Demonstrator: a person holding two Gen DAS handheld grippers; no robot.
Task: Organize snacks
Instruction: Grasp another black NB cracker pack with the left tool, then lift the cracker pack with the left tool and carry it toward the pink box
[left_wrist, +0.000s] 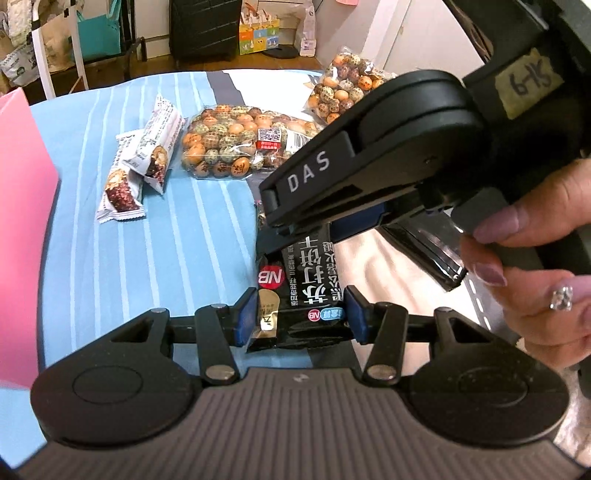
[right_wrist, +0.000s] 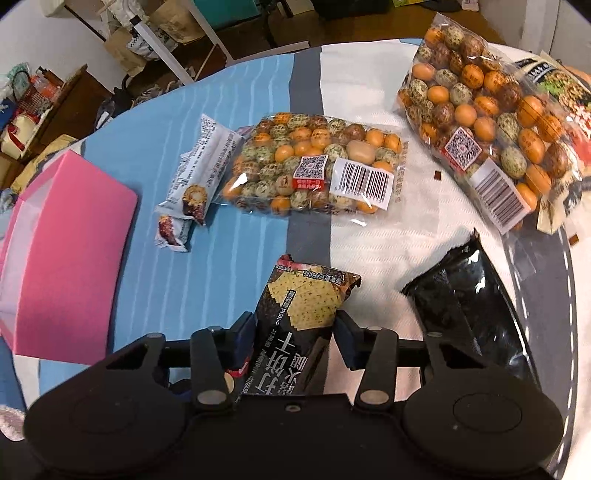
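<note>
A black cracker packet (left_wrist: 306, 291) is held between both grippers. My left gripper (left_wrist: 301, 315) is shut on its near end. My right gripper (right_wrist: 295, 334) is shut on the same cracker packet (right_wrist: 299, 317); in the left wrist view it comes in from the upper right (left_wrist: 295, 221) over the packet's far end. Two grey snack bars (left_wrist: 136, 170) lie on the blue striped cloth (left_wrist: 122, 258), also in the right wrist view (right_wrist: 192, 188). Two clear bags of speckled round snacks lie beyond, one in the middle (right_wrist: 314, 170) and one at the right (right_wrist: 480, 110).
A pink box (right_wrist: 62, 254) stands at the left, its wall close in the left wrist view (left_wrist: 22, 221). A second black packet (right_wrist: 469, 295) lies at the right on the white cloth. Room clutter and furniture lie beyond the table's far edge.
</note>
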